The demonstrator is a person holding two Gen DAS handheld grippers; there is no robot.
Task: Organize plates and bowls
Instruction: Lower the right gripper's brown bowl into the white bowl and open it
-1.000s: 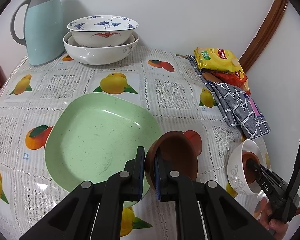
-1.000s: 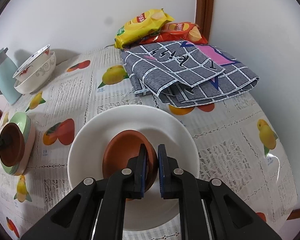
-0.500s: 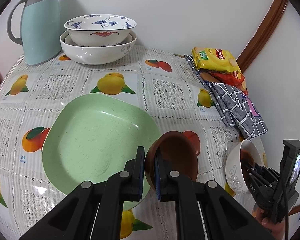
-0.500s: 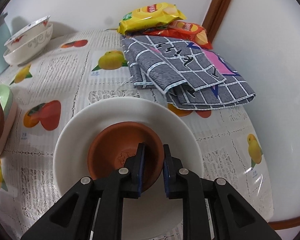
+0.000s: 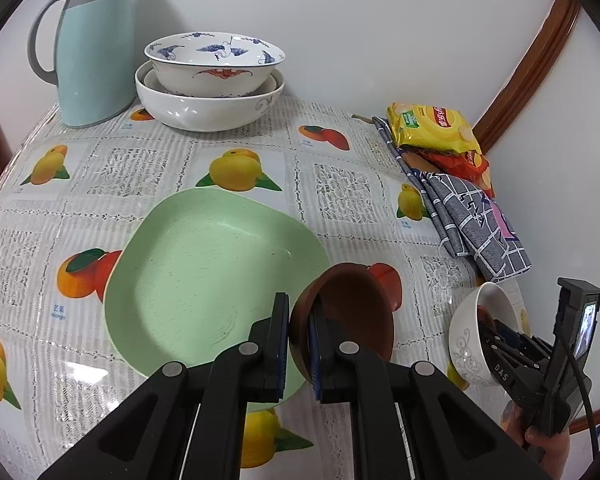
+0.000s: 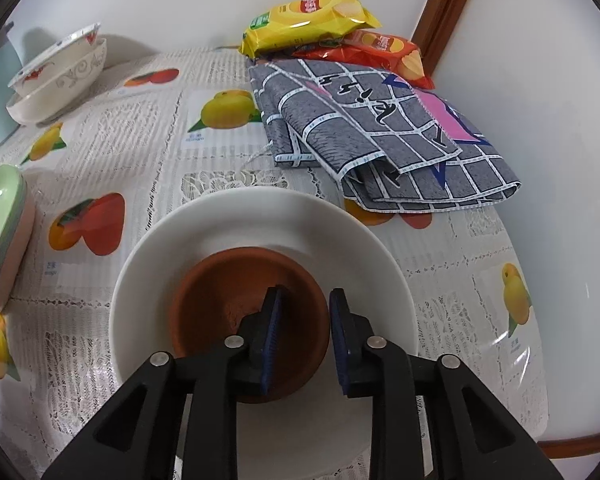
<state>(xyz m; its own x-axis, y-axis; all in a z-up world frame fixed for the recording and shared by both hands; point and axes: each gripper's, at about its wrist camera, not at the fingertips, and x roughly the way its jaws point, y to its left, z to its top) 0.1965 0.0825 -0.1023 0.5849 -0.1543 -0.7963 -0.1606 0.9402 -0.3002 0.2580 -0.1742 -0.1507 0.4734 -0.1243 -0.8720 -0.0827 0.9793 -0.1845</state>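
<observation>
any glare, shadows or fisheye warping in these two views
Left wrist view: strong barrel distortion bends the door frame; glare patches on the plastic tablecloth; the thermos jug casts a soft wall shadow. Right wrist view: sharp, dark vignette corners, glare streak on the tablecloth near its right edge.

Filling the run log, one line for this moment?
left gripper: shut on brown bowl | right gripper: opening, terracotta bowl rim between, in white bowl

The left tool (image 5: 299,344) points down, its jaws shut tight on a bowl's rim. The right tool (image 6: 303,334) points down too; its jaws have just been opening and stand apart, with the rim between them.
</observation>
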